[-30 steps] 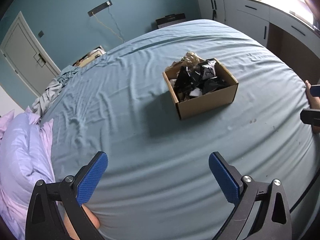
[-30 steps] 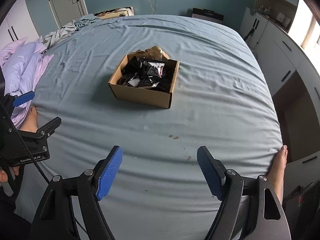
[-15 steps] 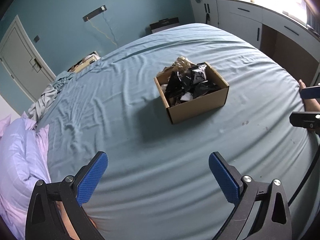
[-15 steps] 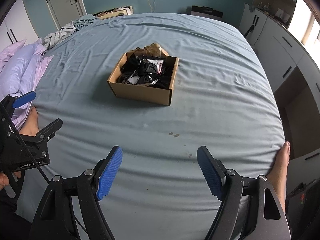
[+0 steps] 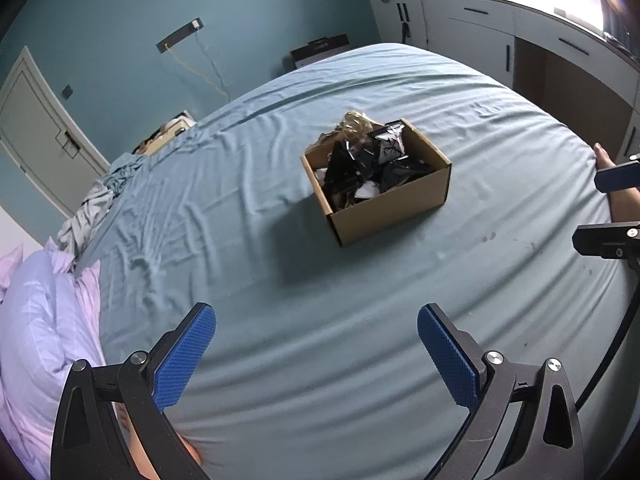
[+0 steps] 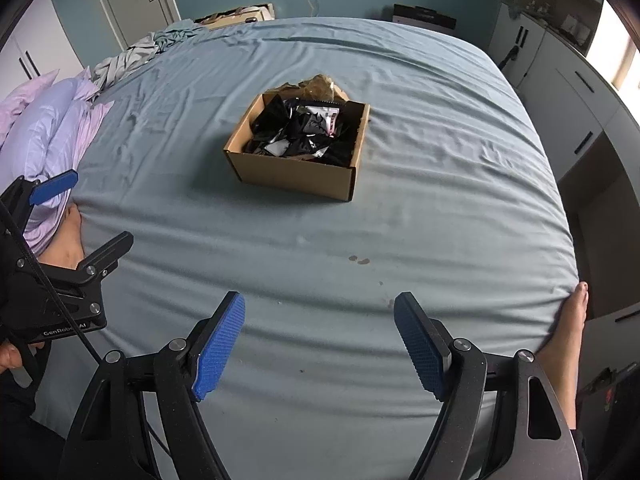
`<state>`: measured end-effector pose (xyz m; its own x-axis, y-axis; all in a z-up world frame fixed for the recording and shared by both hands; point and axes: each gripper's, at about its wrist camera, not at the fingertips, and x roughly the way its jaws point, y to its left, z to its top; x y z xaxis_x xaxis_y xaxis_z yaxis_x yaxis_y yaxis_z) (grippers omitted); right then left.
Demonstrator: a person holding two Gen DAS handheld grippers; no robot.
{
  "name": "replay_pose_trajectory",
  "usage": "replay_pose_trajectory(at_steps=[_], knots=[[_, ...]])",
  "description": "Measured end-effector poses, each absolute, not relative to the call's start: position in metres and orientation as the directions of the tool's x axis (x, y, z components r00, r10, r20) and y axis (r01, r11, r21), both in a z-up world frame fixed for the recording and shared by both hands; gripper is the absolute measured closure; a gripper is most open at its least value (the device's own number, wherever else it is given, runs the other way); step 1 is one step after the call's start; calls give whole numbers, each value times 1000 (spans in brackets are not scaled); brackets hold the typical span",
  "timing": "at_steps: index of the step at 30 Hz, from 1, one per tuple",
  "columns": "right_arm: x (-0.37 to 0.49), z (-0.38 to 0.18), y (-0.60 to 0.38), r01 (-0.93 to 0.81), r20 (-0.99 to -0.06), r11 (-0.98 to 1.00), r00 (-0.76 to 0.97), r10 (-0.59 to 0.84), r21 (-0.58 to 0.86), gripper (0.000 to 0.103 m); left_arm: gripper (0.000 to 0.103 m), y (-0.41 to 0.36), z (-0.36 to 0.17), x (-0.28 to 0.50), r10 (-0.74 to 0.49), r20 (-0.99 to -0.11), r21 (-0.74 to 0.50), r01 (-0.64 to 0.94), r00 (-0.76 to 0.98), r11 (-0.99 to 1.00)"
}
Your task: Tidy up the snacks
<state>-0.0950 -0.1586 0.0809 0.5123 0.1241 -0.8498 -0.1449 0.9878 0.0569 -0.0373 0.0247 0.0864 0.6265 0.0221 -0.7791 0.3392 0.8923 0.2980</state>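
Note:
An open cardboard box [image 5: 394, 204] [image 6: 292, 174] sits in the middle of a bed with a blue sheet [image 5: 280, 280] [image 6: 440, 200]. It holds several black snack packets [image 5: 360, 168] [image 6: 304, 132], and a clear brownish bag [image 5: 352, 122] [image 6: 320, 84] sticks up at its far edge. My left gripper [image 5: 316, 344] is open and empty, well short of the box. My right gripper [image 6: 320, 332] is open and empty, also short of the box. Each gripper shows at the edge of the other's view.
Lilac pillows [image 5: 36, 320] [image 6: 48, 120] and crumpled grey cloth [image 5: 92, 204] [image 6: 132, 56] lie at the bed's left side. White cabinets [image 5: 520, 40] [image 6: 568, 92] stand to the right. My bare feet [image 6: 568, 332] [image 6: 68, 236] rest on the bed's near edge.
Both grippers have risen and drawn back a little from the box; the views tilted up. Both stay open and empty.

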Motion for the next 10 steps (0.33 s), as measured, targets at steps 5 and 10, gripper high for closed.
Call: replay_pose_trajectory(at_steps=[5,10], knots=[[-95,80,-157,-140,-852,988,508,126,63,27,0,26,85,-35,8,-796,268,341,605,901],[-96,80,-155,-131,-854,989,506,125,67,27,0,29,81,-33,11,-808,256,333,590,908]])
